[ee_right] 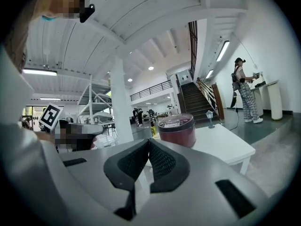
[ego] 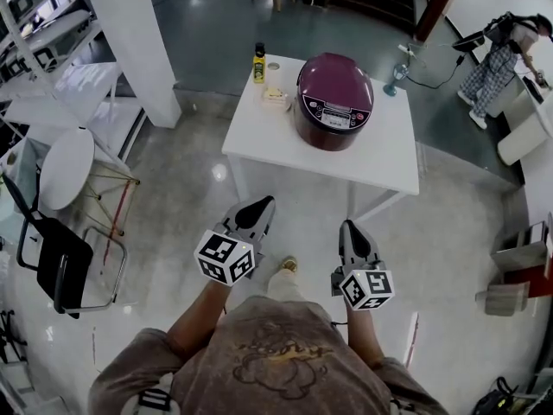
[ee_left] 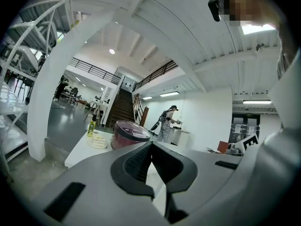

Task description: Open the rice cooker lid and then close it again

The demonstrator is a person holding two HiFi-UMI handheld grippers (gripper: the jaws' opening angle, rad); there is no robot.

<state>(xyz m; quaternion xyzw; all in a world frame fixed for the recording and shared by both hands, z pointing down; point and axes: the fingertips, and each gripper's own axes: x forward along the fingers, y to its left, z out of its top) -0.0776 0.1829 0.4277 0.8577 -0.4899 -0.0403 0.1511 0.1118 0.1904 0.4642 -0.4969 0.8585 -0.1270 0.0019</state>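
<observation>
Rice cooker (ego: 335, 100) location: on the white table (ego: 380, 167), lid down, control panel (ego: 333, 116) facing the operator, well apart from both grippers. The left gripper (ego: 259, 204) and right gripper (ego: 348, 226) are held side by side short of the table's near edge and point toward the appliance. The jaws of each are brought fully together with nothing between them. A yellow bottle (ego: 258, 63) and a pale flat item (ego: 275, 98) stand just beside the cooker on its left; a small lantern-shaped ornament (ego: 397, 78) stands near the far right corner of the table. Handling assessment: the maroon housing appears rigid, glossy and rounded, so it is likely to be slippery under the pads and offers no edge for a side grip. The unit is probably heavy enough to stay put under a light push, though a hard shove could slide it across the smooth tabletop. The lid is presumably hinged at the rear and held by a front latch; the latch itself cannot be made out from this distance. Recommended contact: press the release at the lid's front edge, above the panel, with closed jaw tips, then lift the front rim. For closing, press down on the lid's front centre until it latches. Keep clear of the bottle.
</observation>
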